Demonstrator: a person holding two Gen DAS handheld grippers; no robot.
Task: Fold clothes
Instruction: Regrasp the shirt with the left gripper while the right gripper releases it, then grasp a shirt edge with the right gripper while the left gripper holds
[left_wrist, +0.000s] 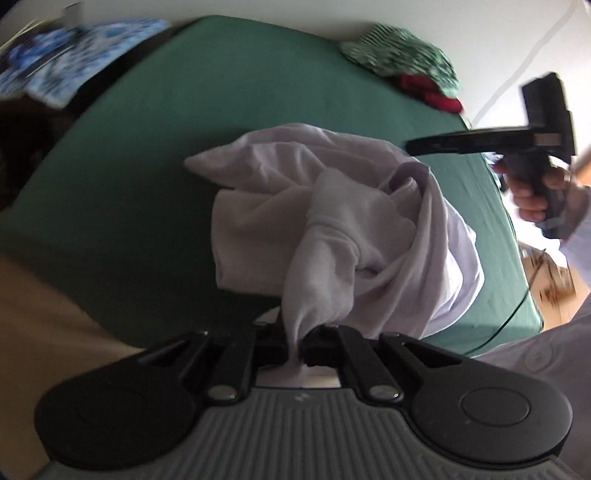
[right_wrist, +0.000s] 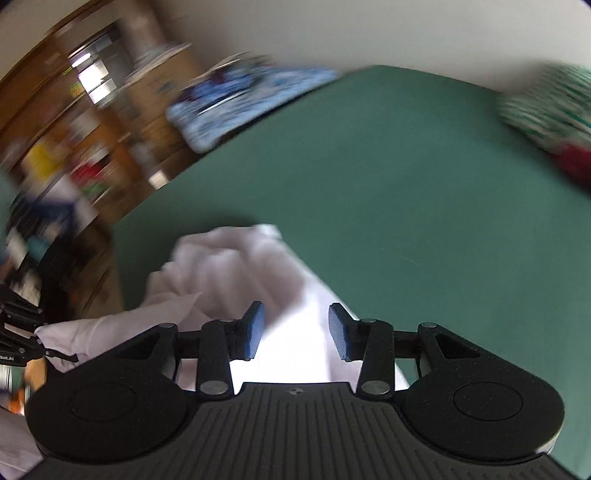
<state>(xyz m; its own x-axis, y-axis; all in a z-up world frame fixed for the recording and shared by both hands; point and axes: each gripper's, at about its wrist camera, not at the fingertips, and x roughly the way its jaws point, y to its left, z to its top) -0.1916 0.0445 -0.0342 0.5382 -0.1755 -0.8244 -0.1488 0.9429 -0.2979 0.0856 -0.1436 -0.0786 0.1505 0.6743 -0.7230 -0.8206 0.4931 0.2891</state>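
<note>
Pinching a bunched corner of the white garment (left_wrist: 332, 221) in the clenched left tool (left_wrist: 295, 354); rest crumpled mid green bed (left_wrist: 221, 92). Thin, floppy, light stuff. Right tool (right_wrist: 296, 332) released above it; best grabbed along a hem.

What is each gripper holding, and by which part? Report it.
The left gripper pinches a bunched fold of the white garment; which part is unclear. The right gripper is open, holding nothing.
</note>
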